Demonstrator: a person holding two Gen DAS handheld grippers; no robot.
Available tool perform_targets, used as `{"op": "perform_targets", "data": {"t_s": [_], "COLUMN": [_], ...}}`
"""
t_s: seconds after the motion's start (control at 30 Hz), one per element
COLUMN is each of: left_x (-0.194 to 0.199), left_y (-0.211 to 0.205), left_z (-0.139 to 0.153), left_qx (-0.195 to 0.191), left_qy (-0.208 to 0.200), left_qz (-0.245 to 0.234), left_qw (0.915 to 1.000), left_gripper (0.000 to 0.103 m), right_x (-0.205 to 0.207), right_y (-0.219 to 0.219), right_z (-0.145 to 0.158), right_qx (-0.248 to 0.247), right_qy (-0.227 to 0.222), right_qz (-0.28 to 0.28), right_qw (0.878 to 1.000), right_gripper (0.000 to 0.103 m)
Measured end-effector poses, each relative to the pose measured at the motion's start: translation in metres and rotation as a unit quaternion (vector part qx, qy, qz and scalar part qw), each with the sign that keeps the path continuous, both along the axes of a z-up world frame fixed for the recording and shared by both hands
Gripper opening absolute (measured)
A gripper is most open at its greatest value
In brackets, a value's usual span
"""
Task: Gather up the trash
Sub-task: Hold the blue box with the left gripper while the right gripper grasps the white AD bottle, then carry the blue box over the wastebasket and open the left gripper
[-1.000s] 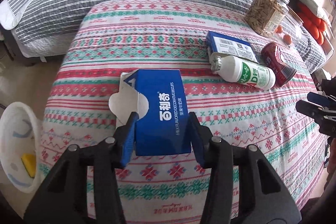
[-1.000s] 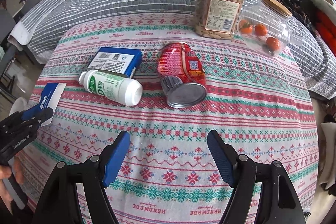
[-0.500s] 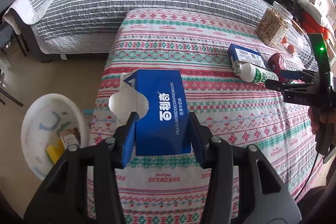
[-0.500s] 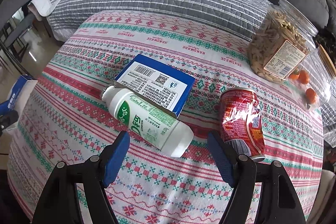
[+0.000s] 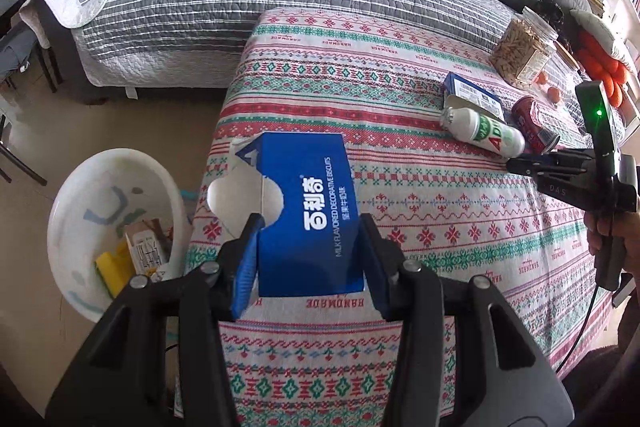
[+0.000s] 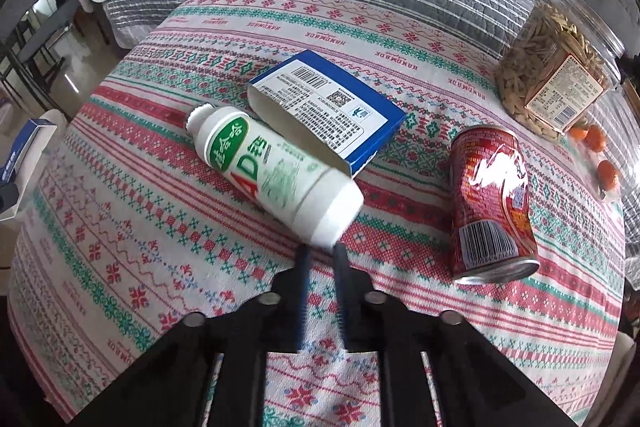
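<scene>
Bin (image 5: 76,211) on the floor at far left, beside the table (image 5: 400,195). Left tool (image 5: 310,259) grips a blue box (image 5: 308,215) above the table's left edge. Right tool (image 6: 320,255), fingers nearly together and holding nothing, points at a bottle (image 6: 272,167) lying against a second box (image 6: 332,107); can (image 6: 492,195) at right.

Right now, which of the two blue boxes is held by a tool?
The blue biscuit box with white lettering, clamped in the left tool. The other, barcode side up, lies behind the white bottle.
</scene>
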State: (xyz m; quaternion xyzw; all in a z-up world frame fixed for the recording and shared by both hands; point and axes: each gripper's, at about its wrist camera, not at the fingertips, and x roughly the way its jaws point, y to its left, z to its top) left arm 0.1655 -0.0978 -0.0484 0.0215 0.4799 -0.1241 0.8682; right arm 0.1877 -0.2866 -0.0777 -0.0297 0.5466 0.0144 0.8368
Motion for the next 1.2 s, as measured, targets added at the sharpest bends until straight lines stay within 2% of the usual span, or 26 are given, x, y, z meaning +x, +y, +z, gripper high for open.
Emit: {"op": "perform_targets", "data": {"t_s": [0.17, 0.23, 0.27, 0.3, 0.33, 0.37, 0.47, 0.57, 0.7, 0.83, 0.87, 0.97, 1.0, 1.07, 1.2], "left_x": [-0.012, -0.014, -0.015, -0.016, -0.016, -0.017, -0.015, -0.013, -0.011, -0.012, -0.012, -0.013, -0.014, -0.015, -0.020], "left_y": [0.012, 0.016, 0.017, 0.020, 0.021, 0.023, 0.029, 0.036, 0.038, 0.038, 0.039, 0.043, 0.046, 0.050, 0.060], "left_z": [0.000, -0.001, -0.001, -0.001, -0.001, -0.001, 0.001, 0.003, 0.003, 0.001, 0.000, -0.001, -0.002, -0.003, -0.003], "left_qx": [-0.005, -0.010, -0.012, -0.014, -0.015, -0.016, -0.020, -0.028, -0.032, -0.028, -0.025, -0.018, -0.016, -0.014, -0.015], "left_qy": [0.001, 0.004, 0.005, 0.005, 0.005, 0.005, 0.003, 0.003, 0.004, 0.006, 0.006, 0.006, 0.006, 0.006, 0.007], "left_qz": [0.008, 0.011, 0.013, 0.016, 0.018, 0.021, 0.030, 0.038, 0.039, 0.033, 0.032, 0.031, 0.032, 0.034, 0.041], "left_qw": [1.0000, 0.9999, 0.9998, 0.9998, 0.9997, 0.9997, 0.9994, 0.9989, 0.9987, 0.9990, 0.9992, 0.9993, 0.9994, 0.9993, 0.9990], "left_gripper": [0.049, 0.049, 0.049, 0.049, 0.049, 0.049, 0.049, 0.049, 0.049, 0.049, 0.049, 0.049, 0.049, 0.049, 0.049], "right_x": [-0.026, -0.034, -0.035, -0.037, -0.038, -0.038, -0.025, -0.008, 0.020, 0.043, 0.047, 0.052, 0.050, 0.049, 0.035], "right_y": [0.005, 0.005, 0.004, 0.003, 0.003, 0.002, 0.007, 0.023, 0.046, 0.054, 0.055, 0.055, 0.054, 0.053, 0.057], "right_z": [0.009, 0.013, 0.016, 0.020, 0.023, 0.028, 0.036, 0.039, 0.029, 0.013, 0.008, -0.010, -0.009, -0.008, -0.006], "right_qx": [0.021, 0.028, 0.029, 0.029, 0.030, 0.032, 0.037, 0.018, -0.019, -0.046, -0.049, -0.059, -0.047, -0.031, -0.038], "right_qy": [0.010, 0.010, 0.005, 0.000, -0.009, -0.024, -0.038, -0.046, -0.046, -0.039, -0.030, 0.008, 0.003, 0.015, 0.025], "right_qz": [0.033, 0.033, 0.031, 0.027, 0.021, 0.013, -0.004, 0.017, 0.046, 0.036, 0.035, 0.028, 0.030, 0.028, 0.029], "right_qw": [0.999, 0.999, 0.999, 0.999, 0.999, 0.999, 0.999, 0.999, 0.998, 0.997, 0.998, 0.998, 0.998, 0.999, 0.999], "right_gripper": [0.009, 0.015, 0.031, 0.059, 0.069, 0.076, 0.076, 0.076, 0.074, 0.072, 0.064, 0.051, 0.036, 0.037, 0.037]}}
